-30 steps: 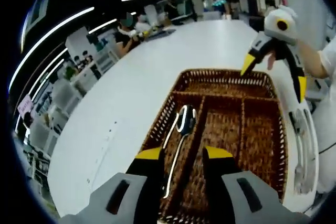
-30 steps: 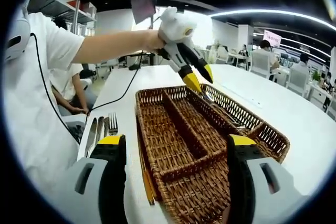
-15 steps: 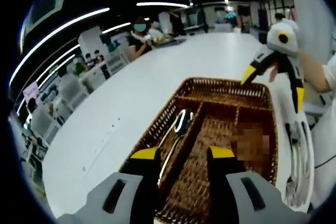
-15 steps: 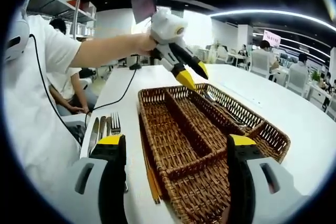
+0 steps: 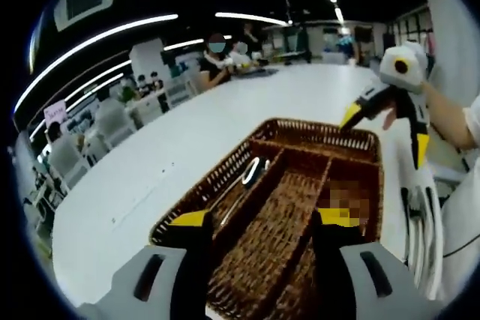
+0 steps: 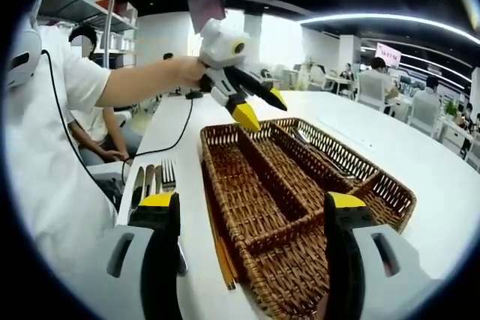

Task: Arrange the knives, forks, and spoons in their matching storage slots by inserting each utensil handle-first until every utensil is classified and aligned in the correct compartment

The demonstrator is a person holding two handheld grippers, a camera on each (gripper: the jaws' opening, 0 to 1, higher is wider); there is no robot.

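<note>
A brown wicker tray (image 5: 315,127) with long compartments lies on the white table. A metal spoon (image 5: 251,170) rests in its left compartment, seen as the spoon (image 6: 300,137) in the far compartment in the right gripper view. My left gripper (image 5: 264,219) is open and empty above the tray's near end; it appears as the left gripper (image 6: 262,108) over the tray's far corner. My right gripper (image 6: 251,200) is open and empty at the tray's other end, and as the right gripper (image 5: 384,131) beyond the tray. A fork and knives (image 6: 154,177) lie beside the tray.
A thin golden utensil (image 6: 219,249) lies along the tray's wall (image 6: 379,185). More cutlery (image 5: 420,215) sits to the right of the tray. A black cable (image 6: 176,129) runs across the table (image 5: 150,170). People sit at the far end.
My left gripper has drawn back and up from the spoon's compartment, open and empty; the spoon stays in the tray. The right gripper has barely moved.
</note>
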